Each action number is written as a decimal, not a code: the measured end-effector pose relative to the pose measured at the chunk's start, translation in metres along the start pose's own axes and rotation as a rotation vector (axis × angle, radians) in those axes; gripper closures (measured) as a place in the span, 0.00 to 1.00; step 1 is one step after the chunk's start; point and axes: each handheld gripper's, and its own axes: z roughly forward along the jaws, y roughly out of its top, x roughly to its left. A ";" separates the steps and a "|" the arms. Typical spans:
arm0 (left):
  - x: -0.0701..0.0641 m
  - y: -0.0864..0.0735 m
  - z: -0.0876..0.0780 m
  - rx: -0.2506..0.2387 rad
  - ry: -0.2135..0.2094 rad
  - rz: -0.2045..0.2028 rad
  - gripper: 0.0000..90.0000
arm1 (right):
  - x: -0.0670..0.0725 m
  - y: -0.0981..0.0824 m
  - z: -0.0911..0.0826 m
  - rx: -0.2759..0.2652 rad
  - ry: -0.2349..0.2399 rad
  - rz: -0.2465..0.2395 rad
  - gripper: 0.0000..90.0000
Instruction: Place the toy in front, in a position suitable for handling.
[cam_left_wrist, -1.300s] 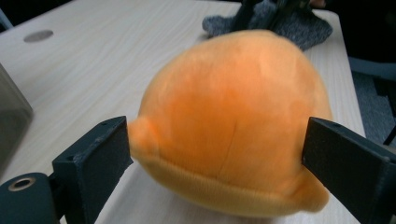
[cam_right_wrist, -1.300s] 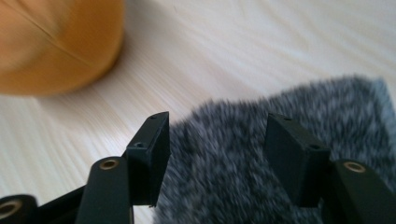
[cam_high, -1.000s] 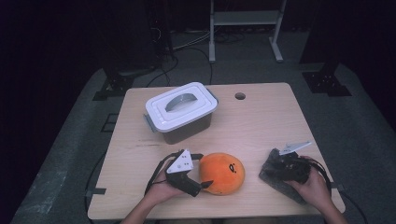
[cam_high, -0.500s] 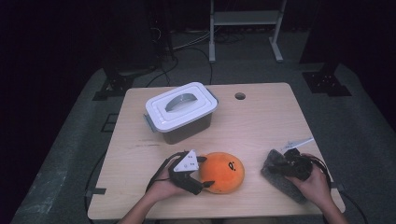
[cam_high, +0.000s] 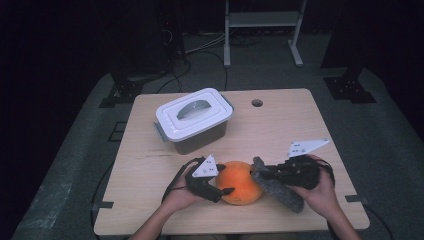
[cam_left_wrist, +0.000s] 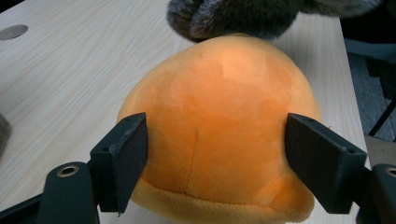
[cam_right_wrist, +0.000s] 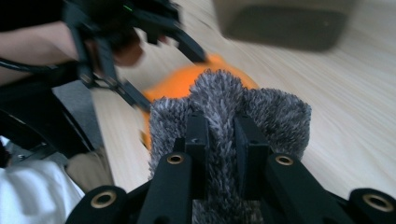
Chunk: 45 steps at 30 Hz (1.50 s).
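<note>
Right hand-held gripper (cam_high: 262, 175) lifted leftward, pinching grey plush (cam_high: 278, 189), left hand-held gripper (cam_high: 225, 182) narrowing around orange plush (cam_high: 239, 182)

A lidded box (cam_high: 194, 120) blocks the back left; bare table (cam_high: 285, 125) lies open right of it.

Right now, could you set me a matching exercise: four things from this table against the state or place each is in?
Things:
1. orange plush
2. grey furry cloth
3. lidded box
4. round hole

States:
A. far edge of the tabletop
B. pinched in the right claw
C. closed, behind the plush
D. between the left claw's jaws

Pairs: 1-D, 2-B, 3-C, 4-A
</note>
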 end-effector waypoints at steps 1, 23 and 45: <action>0.000 0.000 0.000 -0.001 0.002 -0.003 0.25 | 0.003 0.003 0.005 -0.004 0.013 -0.011 0.86; 0.004 -0.021 -0.007 0.000 -0.022 -0.059 0.25 | -0.019 -0.033 0.022 0.065 -0.030 0.029 0.85; -0.012 -0.018 -0.006 0.011 -0.019 0.085 0.22 | -0.025 -0.025 0.028 0.021 0.016 0.083 0.84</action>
